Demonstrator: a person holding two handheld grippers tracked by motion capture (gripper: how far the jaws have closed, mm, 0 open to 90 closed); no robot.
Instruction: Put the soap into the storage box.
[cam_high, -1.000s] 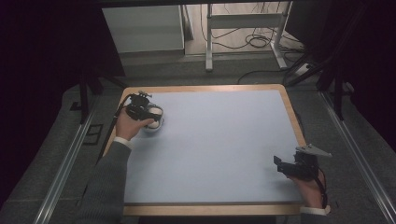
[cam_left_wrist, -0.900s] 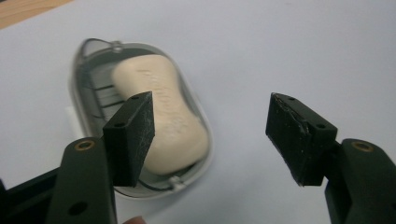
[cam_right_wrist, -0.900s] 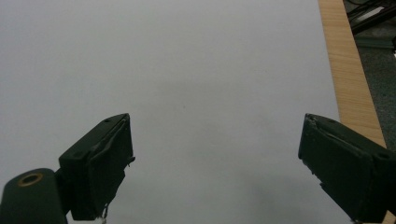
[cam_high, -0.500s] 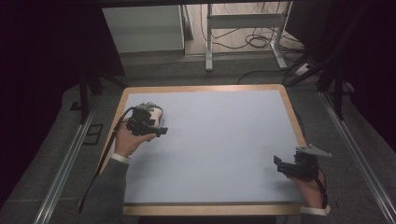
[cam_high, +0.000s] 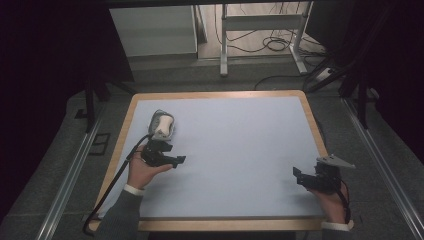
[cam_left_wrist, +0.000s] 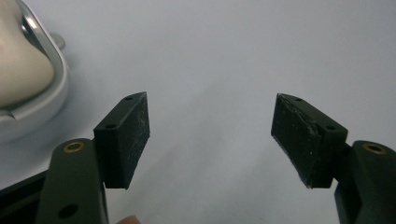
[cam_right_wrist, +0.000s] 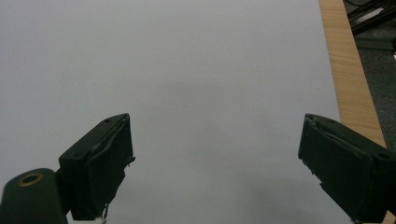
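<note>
We hold both hand-held grippers wide open and empty; the left hand-held gripper (cam_high: 176, 160) sits just beside the cream-filled metal dish (cam_high: 163, 124), the right hand-held gripper (cam_high: 300, 176) well apart across the worktop (cam_high: 240, 150).

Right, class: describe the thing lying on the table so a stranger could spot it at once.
Start at the pale blue table with its wooden rim. Near its far left corner, just beyond the left gripper, lies a cream lump in a shiny metal dish. It is the sole object on the tabletop.
</note>
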